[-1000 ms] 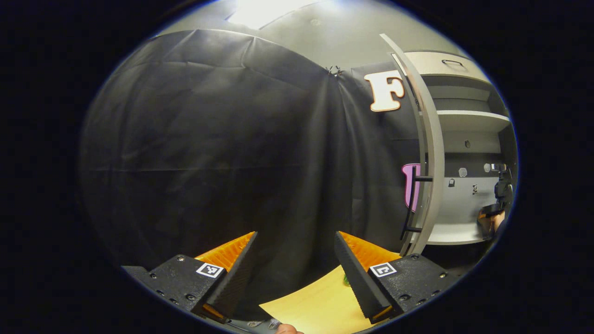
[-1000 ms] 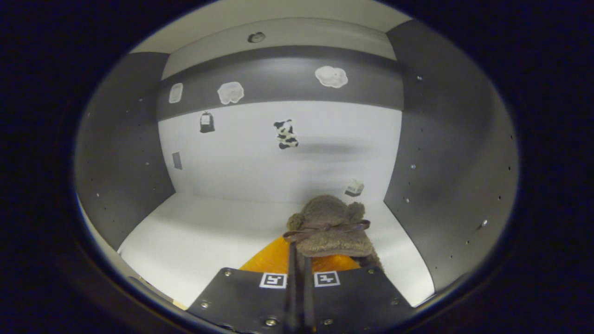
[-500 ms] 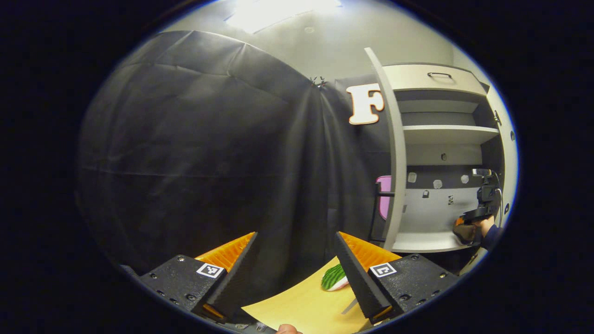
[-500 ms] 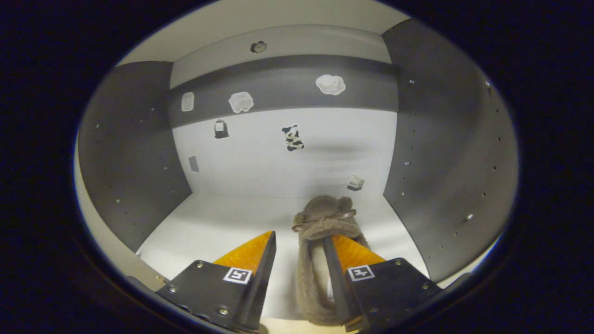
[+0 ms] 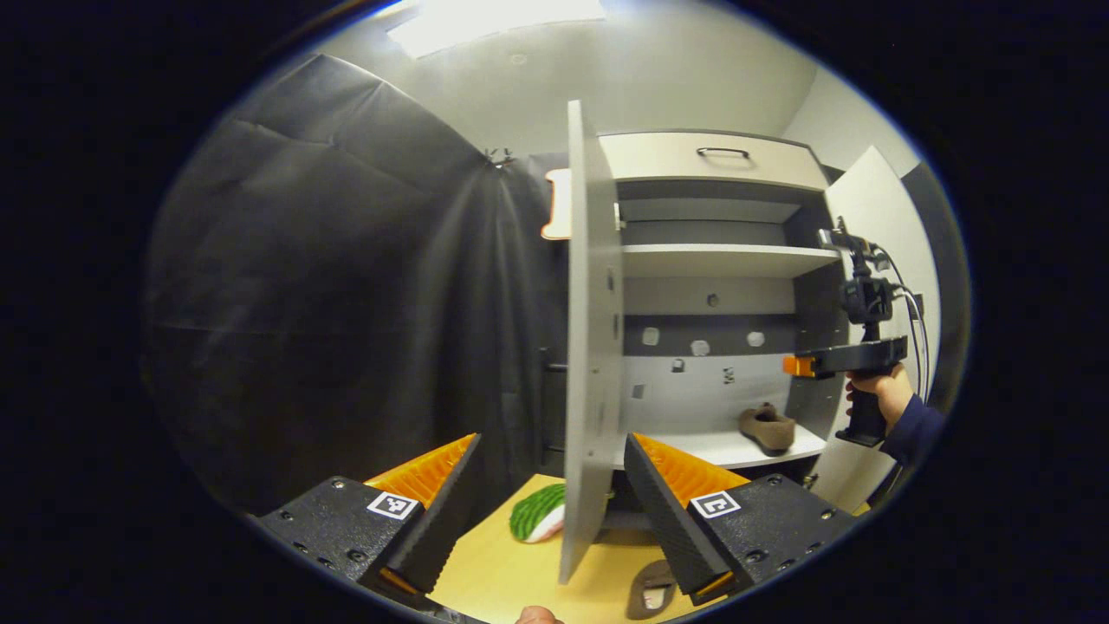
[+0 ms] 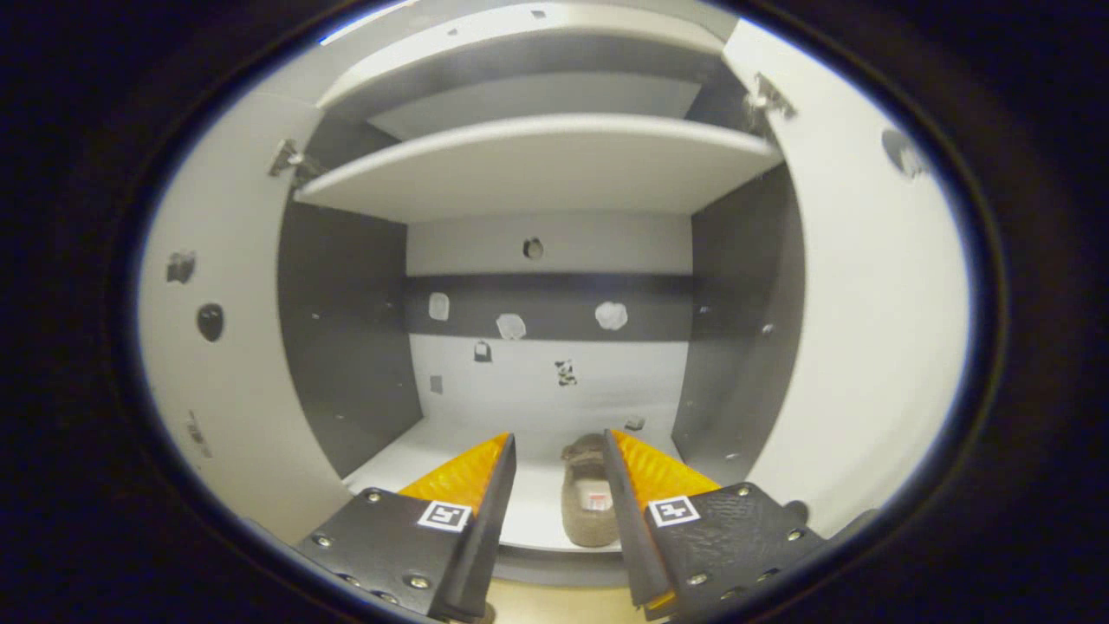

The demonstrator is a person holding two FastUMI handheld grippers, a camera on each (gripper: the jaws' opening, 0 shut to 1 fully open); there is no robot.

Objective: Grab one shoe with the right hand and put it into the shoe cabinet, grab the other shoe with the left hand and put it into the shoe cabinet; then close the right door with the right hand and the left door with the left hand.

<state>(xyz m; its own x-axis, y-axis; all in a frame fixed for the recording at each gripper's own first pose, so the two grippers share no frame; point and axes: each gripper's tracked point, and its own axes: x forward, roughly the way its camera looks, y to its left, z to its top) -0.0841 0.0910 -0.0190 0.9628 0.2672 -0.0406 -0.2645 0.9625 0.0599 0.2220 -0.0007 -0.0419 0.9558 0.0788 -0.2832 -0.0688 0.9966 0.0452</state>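
A green-striped, watermelon-like object (image 5: 537, 513) lies on a pale wooden floor (image 5: 498, 581) at the foot of a black cloth wall (image 5: 346, 286), under a bright ceiling light (image 5: 494, 13). A black clip (image 5: 497, 157) pinches the cloth at its top seam, where two panels meet below the grey ceiling (image 5: 658, 78).

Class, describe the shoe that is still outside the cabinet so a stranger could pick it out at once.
Start at the open shoe cabinet and drop to the wooden floor in front of it. The brown shoe lies there, beside the open left gripper. Unlike its twin on the cabinet's bottom shelf, it lies on the floor, near a green striped object.
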